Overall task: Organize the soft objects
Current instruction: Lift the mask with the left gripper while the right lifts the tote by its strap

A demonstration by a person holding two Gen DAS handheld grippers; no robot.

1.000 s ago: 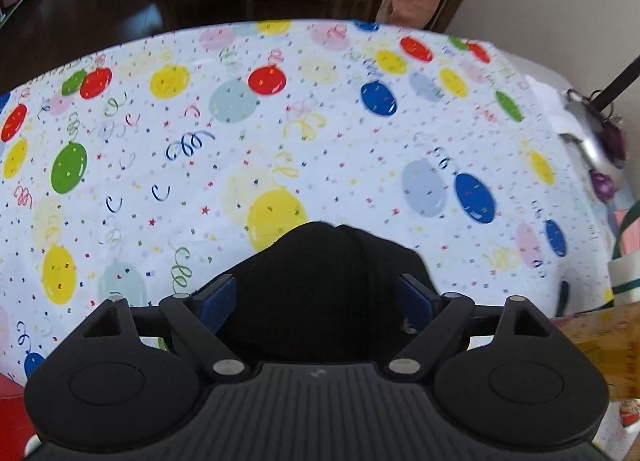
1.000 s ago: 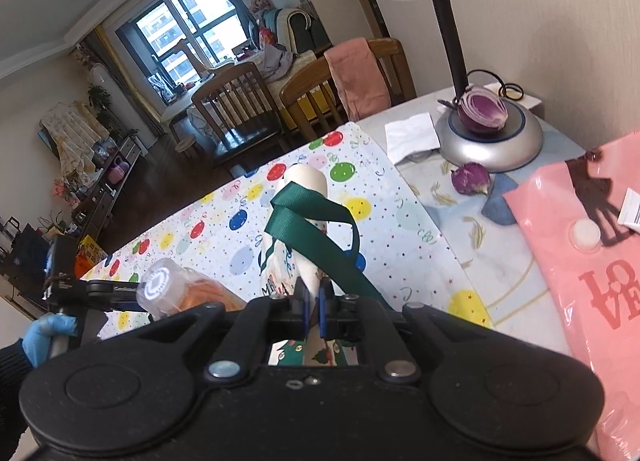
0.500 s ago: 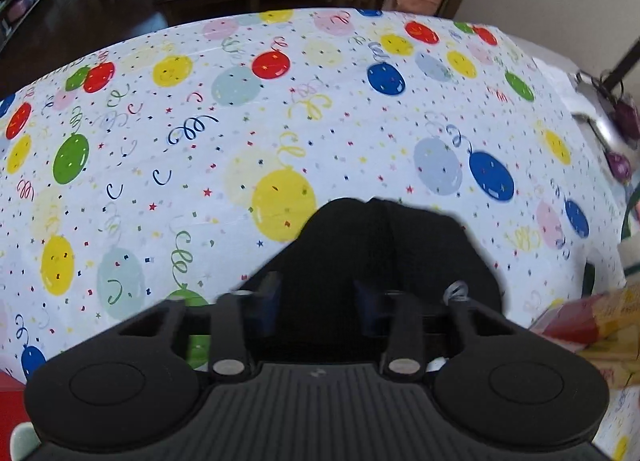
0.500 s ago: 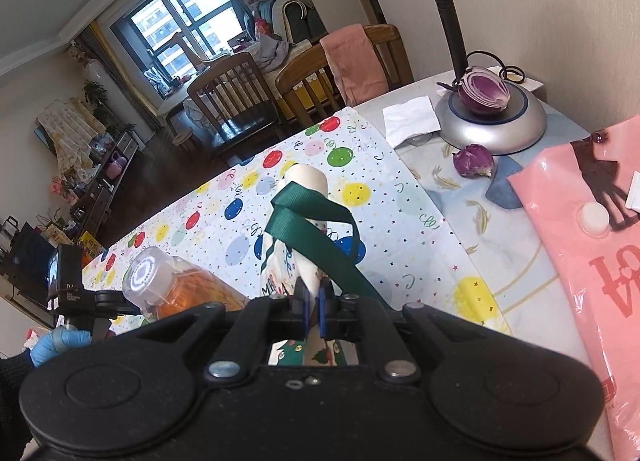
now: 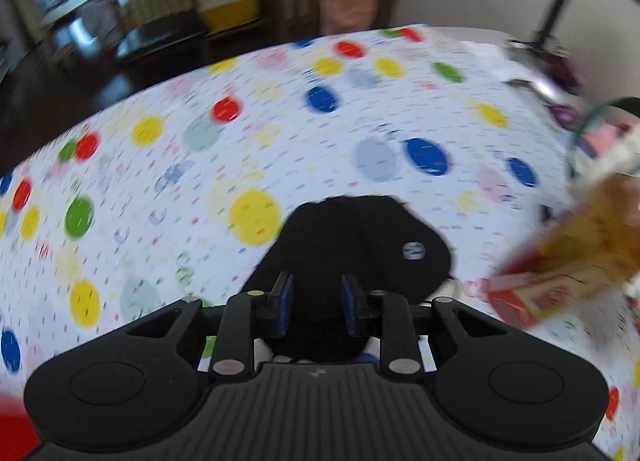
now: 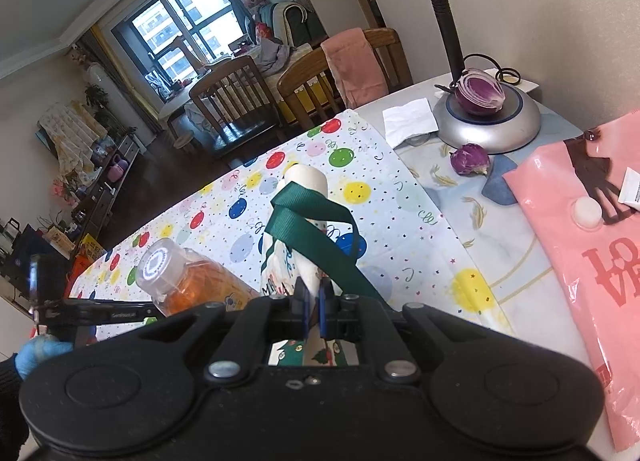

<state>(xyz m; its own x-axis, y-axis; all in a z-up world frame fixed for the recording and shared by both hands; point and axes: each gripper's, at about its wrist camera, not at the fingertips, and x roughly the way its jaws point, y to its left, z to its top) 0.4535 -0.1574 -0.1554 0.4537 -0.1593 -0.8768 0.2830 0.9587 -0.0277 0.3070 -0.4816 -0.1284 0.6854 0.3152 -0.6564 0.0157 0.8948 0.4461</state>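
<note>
In the left wrist view a soft black cap [image 5: 360, 237] with a small round badge lies over the balloon-print tablecloth [image 5: 180, 133]. My left gripper [image 5: 316, 301] has its jaws closing, and the blue pads press on the cap's near fold. The view is blurred by motion. My right gripper [image 6: 315, 311] is shut on the white rim of a cloth tote bag [image 6: 306, 181] with a green strap [image 6: 312, 221]. The left gripper's body [image 6: 92, 315] and a blue-gloved hand [image 6: 38, 353] show at the left of the right wrist view.
A capped bottle of orange liquid [image 6: 188, 281] leans beside the tote, with a red and yellow box [image 5: 532, 293] near it. At the back right stand a lamp base [image 6: 488, 129] with a cut red onion [image 6: 480, 91], a small onion [image 6: 470, 159], a tissue [image 6: 410, 121] and a pink plastic bag [image 6: 580, 229]. Chairs [image 6: 236, 101] line the far edge.
The left jaws went from wide open around the black cap to closed on it. The left hand then swung toward the bottle and tote. The right gripper kept still.
</note>
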